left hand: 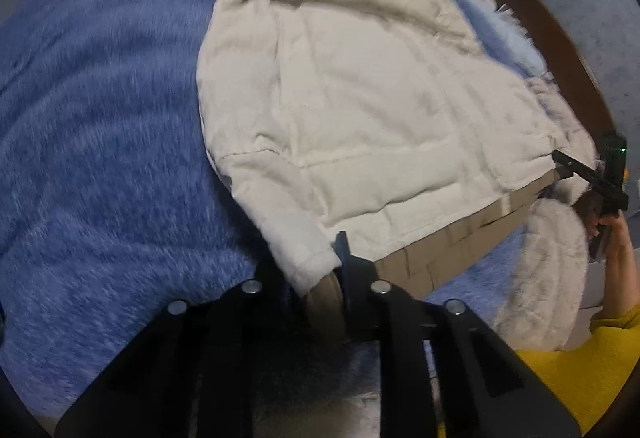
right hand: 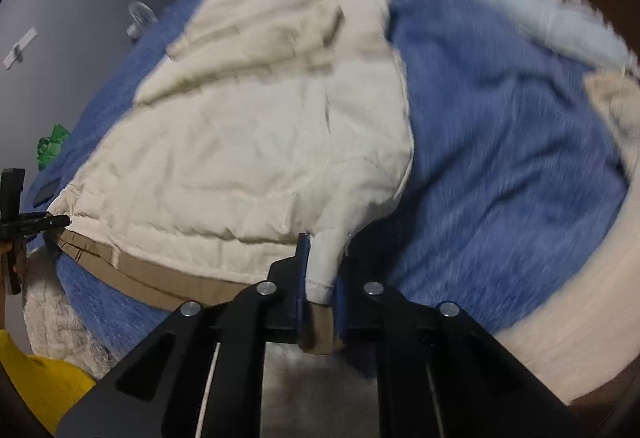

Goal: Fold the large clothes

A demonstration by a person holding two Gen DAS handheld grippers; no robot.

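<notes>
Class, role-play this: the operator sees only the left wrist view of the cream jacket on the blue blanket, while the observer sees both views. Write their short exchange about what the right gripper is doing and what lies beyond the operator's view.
Operator: My left gripper pinches a cuff. What exactly does the right one hold?
Observer: The right gripper is shut on a cuff of the jacket, pale outside and tan inside.
Operator: I see it only small, at the hem corner. Does the jacket lie flat there?
Observer: Mostly; the tan lining shows along the hem.
Operator: Anything beyond the blanket on my side?
Observer: A green object sits past the blue blanket, near the grey wall.
</notes>
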